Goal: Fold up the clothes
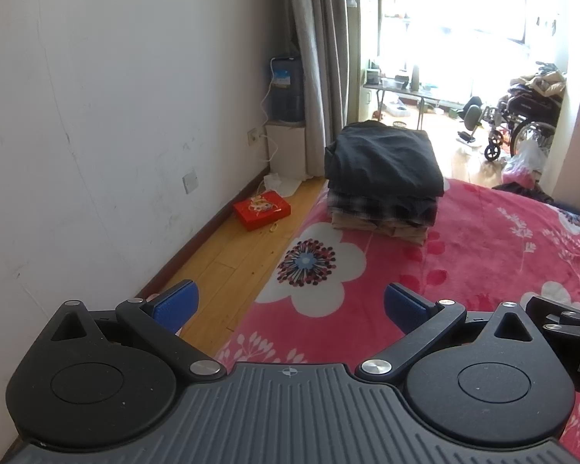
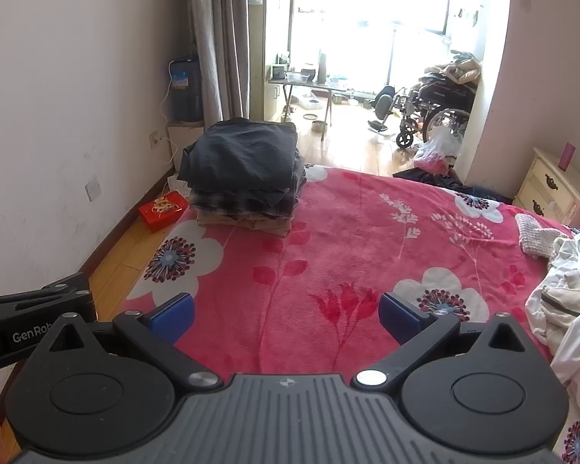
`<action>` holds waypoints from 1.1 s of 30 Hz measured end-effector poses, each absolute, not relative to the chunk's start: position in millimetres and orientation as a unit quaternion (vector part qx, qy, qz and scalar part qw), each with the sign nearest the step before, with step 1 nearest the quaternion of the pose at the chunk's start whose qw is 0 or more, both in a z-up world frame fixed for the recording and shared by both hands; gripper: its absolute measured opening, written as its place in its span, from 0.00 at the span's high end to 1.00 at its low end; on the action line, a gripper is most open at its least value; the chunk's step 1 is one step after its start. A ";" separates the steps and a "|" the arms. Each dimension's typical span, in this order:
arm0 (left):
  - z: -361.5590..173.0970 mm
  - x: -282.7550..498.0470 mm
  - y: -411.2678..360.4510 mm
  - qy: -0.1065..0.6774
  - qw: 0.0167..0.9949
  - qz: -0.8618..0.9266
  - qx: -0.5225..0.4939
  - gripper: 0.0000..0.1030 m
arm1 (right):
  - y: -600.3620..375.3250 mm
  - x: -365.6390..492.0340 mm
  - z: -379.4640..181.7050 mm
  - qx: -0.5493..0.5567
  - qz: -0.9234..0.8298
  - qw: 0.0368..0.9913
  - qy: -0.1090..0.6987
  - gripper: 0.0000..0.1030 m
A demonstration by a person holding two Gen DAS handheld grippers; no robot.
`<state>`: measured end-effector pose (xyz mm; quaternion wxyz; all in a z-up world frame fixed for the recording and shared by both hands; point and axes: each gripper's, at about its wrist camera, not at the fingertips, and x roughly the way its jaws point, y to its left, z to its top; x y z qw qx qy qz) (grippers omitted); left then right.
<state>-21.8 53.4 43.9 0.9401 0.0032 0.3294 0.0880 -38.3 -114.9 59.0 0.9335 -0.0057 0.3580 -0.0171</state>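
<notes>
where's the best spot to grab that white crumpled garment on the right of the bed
Probably the raised fold along the near left edge of the white garment, coming in with the right claw from the left, over the bare pink blanket. The garment lies bunched with loose ridges standing up there, so open fingers could pinch one. Its far side runs out of frame.

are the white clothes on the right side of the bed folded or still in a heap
Unfolded. The white clothes lie crumpled in a loose heap on the bed, unlike the squared stack at its far corner.

"genrob" — on left claw (image 2: 31, 332)
</notes>
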 end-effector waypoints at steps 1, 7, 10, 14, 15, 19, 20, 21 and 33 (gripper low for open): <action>43.9 -22.1 53.4 0.329 0.940 0.088 0.003 0.00 | -114.8 -38.4 58.8 -0.005 -0.017 0.934 0.358 0.00; 43.1 -22.3 54.0 0.330 0.940 0.089 0.003 0.00 | -114.2 -38.2 58.4 -0.006 -0.016 0.933 0.359 0.00; 43.3 -21.4 54.9 0.329 0.940 0.088 0.004 0.00 | -113.1 -37.6 58.7 -0.005 -0.016 0.933 0.359 0.00; 43.7 -20.7 56.7 0.328 0.940 0.089 0.002 0.00 | -111.4 -37.0 57.7 -0.006 -0.015 0.933 0.360 0.00; 43.7 -20.4 57.1 0.328 0.940 0.089 0.002 0.00 | -111.2 -37.0 57.6 -0.006 -0.015 0.933 0.360 0.00; 43.7 -19.4 58.7 0.328 0.940 0.090 0.002 0.00 | -110.9 -37.6 57.1 -0.006 -0.015 0.933 0.360 0.00; 43.8 -19.3 59.1 0.328 0.940 0.090 0.002 0.00 | -111.1 -38.0 56.8 -0.006 -0.014 0.933 0.360 0.00; 44.0 -19.2 59.4 0.328 0.940 0.091 0.002 0.00 | -111.0 -38.3 57.0 -0.006 -0.014 0.933 0.360 0.00; 46.1 -17.0 62.8 0.327 0.941 0.092 0.001 0.00 | -106.7 -36.7 58.9 -0.011 -0.010 0.934 0.357 0.00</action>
